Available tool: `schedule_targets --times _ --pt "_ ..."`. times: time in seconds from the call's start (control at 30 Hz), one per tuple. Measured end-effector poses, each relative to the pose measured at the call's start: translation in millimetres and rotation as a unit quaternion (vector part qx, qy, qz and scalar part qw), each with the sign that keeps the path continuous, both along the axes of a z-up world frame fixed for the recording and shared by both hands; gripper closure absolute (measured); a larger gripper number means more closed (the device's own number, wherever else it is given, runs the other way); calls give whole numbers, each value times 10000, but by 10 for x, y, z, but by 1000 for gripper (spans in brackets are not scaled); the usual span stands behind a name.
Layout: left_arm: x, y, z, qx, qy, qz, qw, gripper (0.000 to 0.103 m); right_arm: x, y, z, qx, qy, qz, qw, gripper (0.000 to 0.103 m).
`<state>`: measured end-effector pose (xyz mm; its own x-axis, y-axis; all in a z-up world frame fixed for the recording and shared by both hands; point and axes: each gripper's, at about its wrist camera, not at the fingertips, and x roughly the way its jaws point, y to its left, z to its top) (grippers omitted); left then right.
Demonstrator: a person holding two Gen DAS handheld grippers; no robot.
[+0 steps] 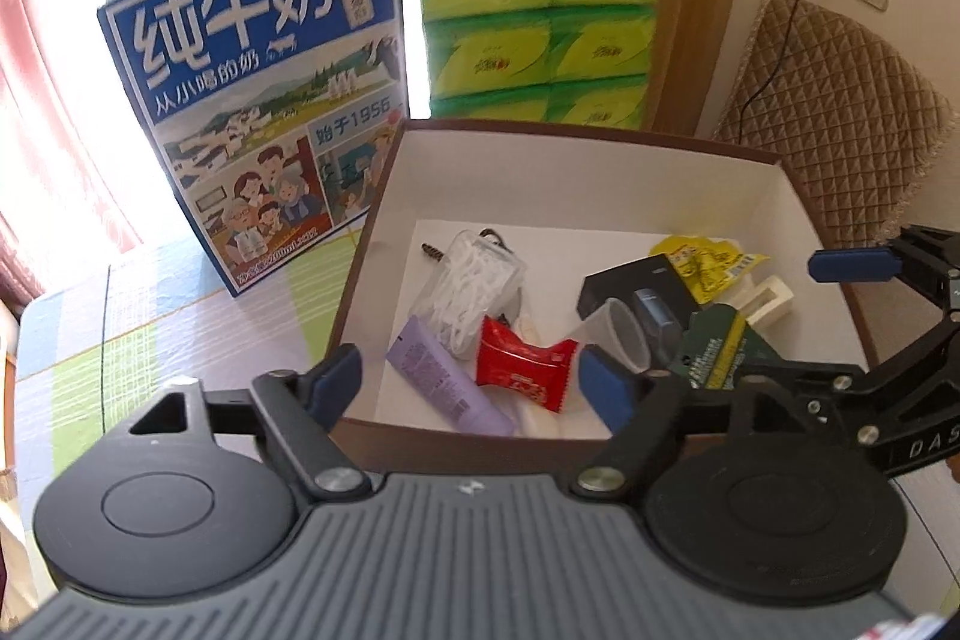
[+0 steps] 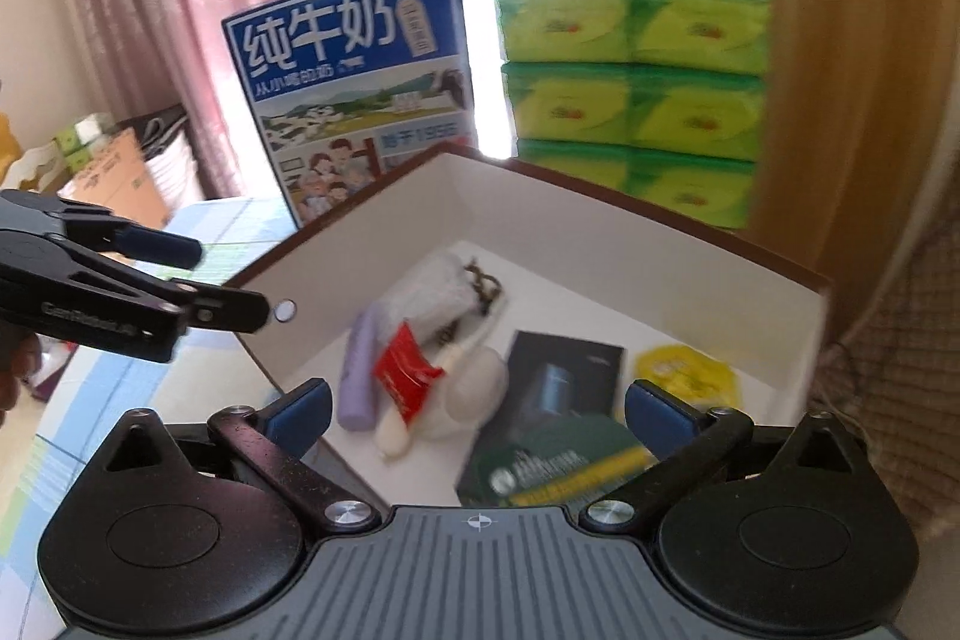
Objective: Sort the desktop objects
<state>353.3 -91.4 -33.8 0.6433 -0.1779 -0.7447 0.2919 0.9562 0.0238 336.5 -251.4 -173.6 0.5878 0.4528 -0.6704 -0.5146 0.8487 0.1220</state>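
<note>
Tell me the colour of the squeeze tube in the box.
Pale purple squeeze tube; clearest in the left wrist view.

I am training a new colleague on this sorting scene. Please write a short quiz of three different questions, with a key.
1. True or false: the red crinkled candy wrapper lies inside the white-lined brown cardboard box.
2. Which lies beside the wrapper: (a) the lilac plastic tube, (b) a spoon, (c) a mug?
3. Fill in: the jaws of the left gripper and the right gripper are both ____.

Key: 1 true; 2 a; 3 open.
</note>
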Motion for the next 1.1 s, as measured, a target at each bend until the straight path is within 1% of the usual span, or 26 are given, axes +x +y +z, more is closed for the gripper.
schedule_targets --times 0.13,0.2,0.3,0.43,0.57,0.67,0.87,0.97,1.1 --pt "-248 -81 81 53 -199 37 9998 10 -228 -135 45 -103 -61 -210 9997 2" --pt "-378 -105 116 43 -262 34 9996 9 -337 -204 62 -97 -58 -342 9994 2" --pt "-568 -147 157 76 -386 113 9992 4 -497 -276 79 -97 -19 -464 9989 2" --pt "-813 -171 187 27 -462 292 9985 3 -708 -349 99 -115 -18 -598 9981 2" --pt "-1079 -201 191 113 -587 481 9971 1 -895 -421 120 -91 2 -672 9977 2" --pt "-1252 -191 202 15 -526 580 9969 1 -1047 -460 145 -60 6 -658 9978 2" --pt "-1611 -216 281 25 -438 862 9953 1 -1387 -511 203 -74 -9 -709 9975 2" --pt "-1797 -207 315 -2 -401 911 9950 1 -1562 -530 221 -59 10 -783 9969 2" --pt "-2007 -165 338 -127 -294 898 9954 1 -1767 -544 248 -29 61 -933 9956 2"
